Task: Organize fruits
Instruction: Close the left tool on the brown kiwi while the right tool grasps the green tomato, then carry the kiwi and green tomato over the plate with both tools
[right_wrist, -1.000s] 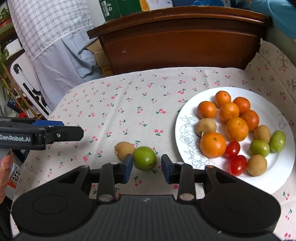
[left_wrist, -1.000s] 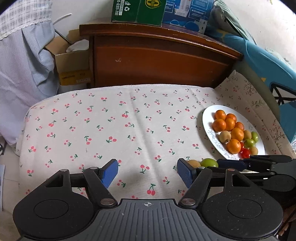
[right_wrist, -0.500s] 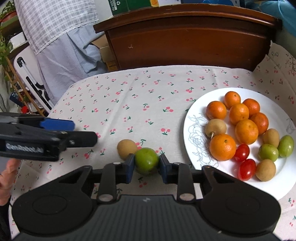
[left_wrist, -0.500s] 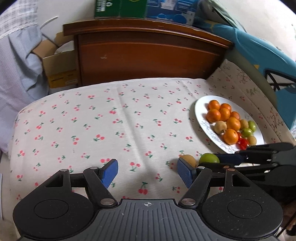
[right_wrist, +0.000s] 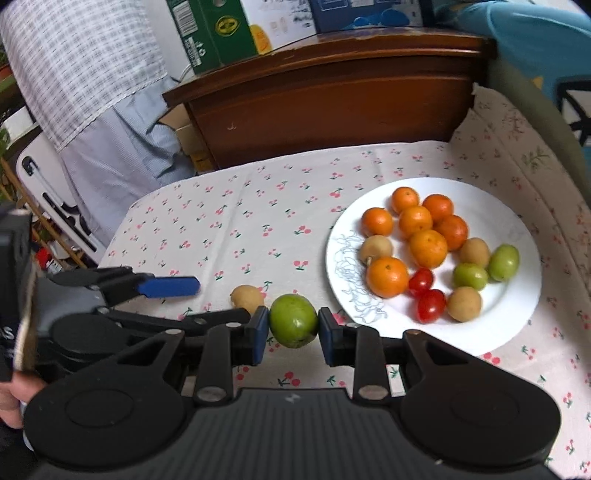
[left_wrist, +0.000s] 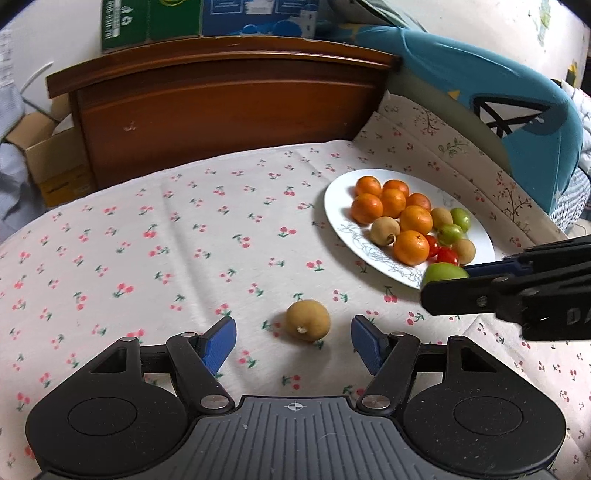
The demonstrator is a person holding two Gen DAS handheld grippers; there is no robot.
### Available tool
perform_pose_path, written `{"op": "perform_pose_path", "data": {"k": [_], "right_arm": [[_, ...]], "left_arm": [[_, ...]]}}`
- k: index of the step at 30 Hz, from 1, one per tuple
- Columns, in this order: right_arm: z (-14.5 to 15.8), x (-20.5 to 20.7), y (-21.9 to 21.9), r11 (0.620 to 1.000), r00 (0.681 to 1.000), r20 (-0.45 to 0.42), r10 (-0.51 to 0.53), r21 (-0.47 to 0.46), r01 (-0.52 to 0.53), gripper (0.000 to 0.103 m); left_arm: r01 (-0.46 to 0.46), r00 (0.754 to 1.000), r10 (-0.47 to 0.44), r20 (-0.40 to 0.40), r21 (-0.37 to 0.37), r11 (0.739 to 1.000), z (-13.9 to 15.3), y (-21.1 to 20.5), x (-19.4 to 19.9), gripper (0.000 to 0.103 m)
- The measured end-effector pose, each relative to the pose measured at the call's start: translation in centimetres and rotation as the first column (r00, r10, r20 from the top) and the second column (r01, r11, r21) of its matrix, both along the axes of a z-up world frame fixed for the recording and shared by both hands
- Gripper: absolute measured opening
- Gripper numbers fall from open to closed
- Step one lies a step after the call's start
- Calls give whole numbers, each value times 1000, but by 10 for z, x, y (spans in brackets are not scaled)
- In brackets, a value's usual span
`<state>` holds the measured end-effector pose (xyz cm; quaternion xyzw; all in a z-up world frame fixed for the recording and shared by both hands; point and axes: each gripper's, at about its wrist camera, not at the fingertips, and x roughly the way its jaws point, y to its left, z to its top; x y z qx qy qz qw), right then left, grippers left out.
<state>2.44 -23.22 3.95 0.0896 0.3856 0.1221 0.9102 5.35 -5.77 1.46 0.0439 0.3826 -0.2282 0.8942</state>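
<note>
A green round fruit (right_wrist: pixel 293 319) is clamped between the blue pads of my right gripper (right_wrist: pixel 293 325), lifted just off the cherry-print cloth near the white plate (right_wrist: pixel 509 332). In the left wrist view the same green fruit (left_wrist: pixel 443 272) shows at the right gripper (left_wrist: pixel 448 282) beside the plate (left_wrist: pixel 340 221). A brown round fruit (left_wrist: pixel 307 324) lies on the cloth between the fingers of my left gripper (left_wrist: pixel 293 326); its jaws are closing, with gaps on both sides of the fruit. The plate holds several oranges, brown fruits, green fruits and red tomatoes.
A wooden headboard (left_wrist: pixel 229 110) with cardboard boxes (right_wrist: pixel 214 29) on top closes the far side. A blue cushion (left_wrist: pixel 498 103) rises at the right. Hanging checked fabric (right_wrist: pixel 85 66) and a folding rack stand off the left edge. A hand (right_wrist: pixel 11 395) holds the left gripper.
My right gripper shut on the green fruit and lifted it toward the plate. My left gripper moved right and lower, so the brown fruit now lies between its fingers.
</note>
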Motion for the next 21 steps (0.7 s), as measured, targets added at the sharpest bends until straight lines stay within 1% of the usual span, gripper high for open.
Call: {"op": "perform_pose_path", "data": {"k": [1,3,7,9,11,13,15,16,17,19,21], "right_arm": [[0,-1,-3,1000,1000,-5,-15,14,15,29],[0,-4,-8,998,999,-18,-42,43,43,29],[1,-4,-11,997,998,-19,-66,48,67,29],[0,-3,-13,995,997,-27,-76,60,77,29],[-2,-2,-14,994,996,-37,-86,64,88,29],[-3,-1,-14,994,995,-41,-86,67,89,29],[-4,0,-13,994,996,-48,-80,69,84,29],[-5,0,-12,994,996,-50,-81,66,84,29],[-6,1,-12,995,996,-51,-80,63,83,29],[-7,2,-10,995,996,-53,-76,57,79,29],[-7,3,-9,995,996,-56,-74,55,78,29]], "left_arm": [[5,1000,-5,5,1,1000,-1,-2,1,67],[15,1000,-15,2,-2,1000,-4,-5,4,62],[36,999,-35,6,-8,999,-9,-11,6,55],[55,998,-56,17,6,998,-10,-16,5,50],[61,998,-61,19,23,998,-12,-20,6,41],[64,997,-65,28,32,997,-13,-22,5,39],[66,997,-67,33,37,997,-13,-23,5,33],[63,997,-64,31,34,997,-13,-22,6,28],[60,998,-60,28,28,998,-13,-21,6,26],[55,998,-55,21,12,998,-12,-20,6,26],[50,999,-51,21,17,999,-11,-19,5,26]]}}
